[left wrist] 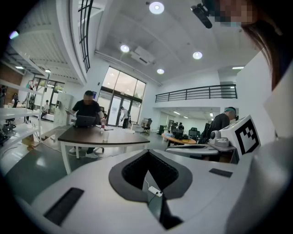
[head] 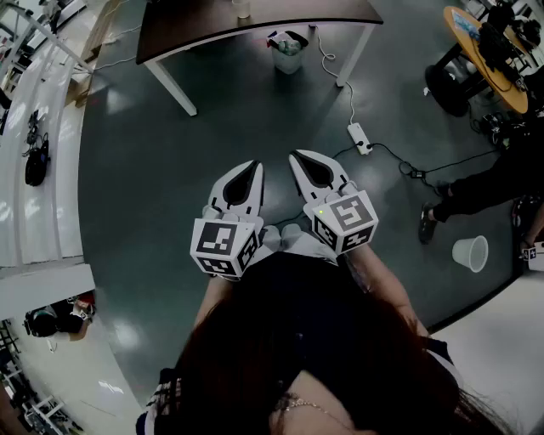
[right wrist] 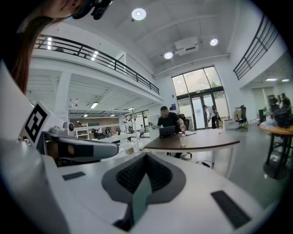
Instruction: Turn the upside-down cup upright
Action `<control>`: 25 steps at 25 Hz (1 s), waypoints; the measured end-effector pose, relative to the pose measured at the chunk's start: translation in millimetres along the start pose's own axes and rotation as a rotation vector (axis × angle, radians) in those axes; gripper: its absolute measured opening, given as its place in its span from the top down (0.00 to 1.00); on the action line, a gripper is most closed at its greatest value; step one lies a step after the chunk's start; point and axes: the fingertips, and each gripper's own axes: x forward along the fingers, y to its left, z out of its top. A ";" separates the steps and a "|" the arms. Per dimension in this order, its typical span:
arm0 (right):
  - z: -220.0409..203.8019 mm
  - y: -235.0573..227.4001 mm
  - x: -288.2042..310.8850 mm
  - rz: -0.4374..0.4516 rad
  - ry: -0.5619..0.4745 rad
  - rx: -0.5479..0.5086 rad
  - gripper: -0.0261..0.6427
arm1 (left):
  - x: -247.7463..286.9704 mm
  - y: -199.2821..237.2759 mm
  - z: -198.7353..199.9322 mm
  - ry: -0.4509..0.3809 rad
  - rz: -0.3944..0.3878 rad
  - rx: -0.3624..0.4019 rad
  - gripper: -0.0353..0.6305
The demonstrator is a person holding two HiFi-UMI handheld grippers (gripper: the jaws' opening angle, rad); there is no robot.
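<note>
Dark hair [head: 323,374] fills the bottom of my head view. Just beyond it sit the left tongs [head: 252,167] and the right tongs [head: 299,159], side by side and near each other. Both are closed with nothing between them, and each gripper view shows its jaws meeting at the tip. They point almost level across the room, not at anything I need.

I judge the task not yet begun: this is the approach step. The cup [head: 470,253] stands on the dark floor [head: 170,170], well off to the right of the right tongs, near the edge where the floor meets a paler strip. It is too small for me to be sure which end is down. The next move calls for swinging right and lowering, opening the right tongs, and taking the cup by its wall so it can be rolled over.

Further out a power strip [head: 360,138] lies on the floor with its cable. Beyond it stands a dark-topped desk [head: 255,25] with a bin [head: 287,51] beneath its far edge. The gripper views show a tall white hall with a railed balcony and glass doors.
</note>
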 end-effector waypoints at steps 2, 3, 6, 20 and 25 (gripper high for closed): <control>0.9 -2.5 0.5 0.002 0.001 -0.003 0.94 | 3.3 -0.9 0.7 0.002 -0.002 -0.001 0.94; 0.9 -3.7 0.5 0.003 0.001 -0.004 0.94 | 4.8 -1.4 0.7 0.003 -0.003 -0.001 0.94; -0.1 -6.7 -0.2 0.004 0.003 -0.003 0.94 | 8.1 -2.9 0.1 0.005 -0.004 -0.003 0.94; 10.9 -43.6 9.4 0.025 -0.035 0.019 0.94 | 45.4 -0.9 5.8 0.019 0.010 -0.008 0.94; 10.6 -62.9 20.8 0.043 -0.030 0.008 0.94 | 65.4 5.4 12.2 -0.003 0.040 -0.010 0.94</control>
